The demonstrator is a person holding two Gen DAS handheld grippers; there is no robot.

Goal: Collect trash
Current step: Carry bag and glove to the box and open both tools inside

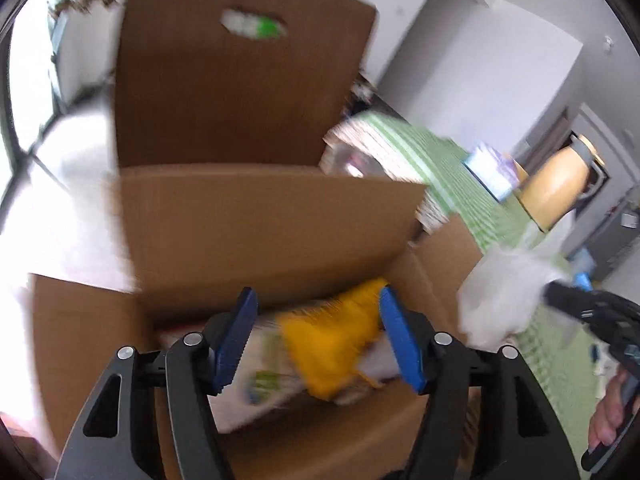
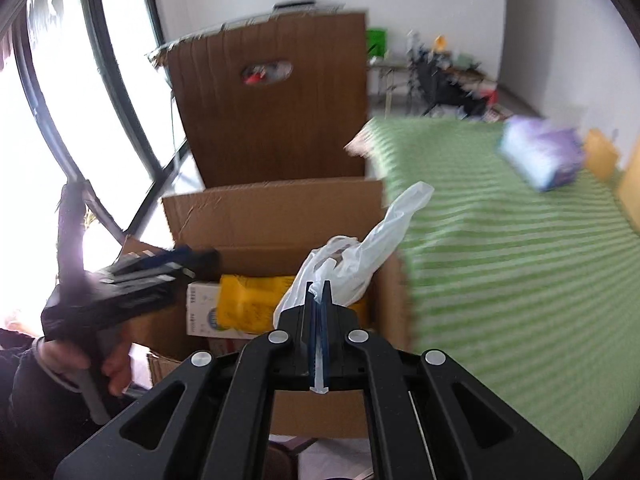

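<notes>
The left gripper (image 1: pixel 316 340) is seen over an open cardboard box (image 1: pixel 272 220), its blue fingers (image 1: pixel 234 338) spread well apart; a yellow packet (image 1: pixel 332 344) lies between them in the left wrist view, blurred, and no pad is seen pressing on it, so nothing is held there. The packet rests inside the box beside a white carton (image 2: pixel 202 310). The right gripper (image 2: pixel 319 286) is closed tight on a crumpled white plastic bag (image 2: pixel 360 256), whose loose end is lifted above the box's right wall. The box stands just beside a bed covered with a green striped cloth (image 2: pixel 520 260), its tall flap with a hand slot raised behind. A purple and white pack (image 2: pixel 542 152) is seen far off on the cloth
</notes>
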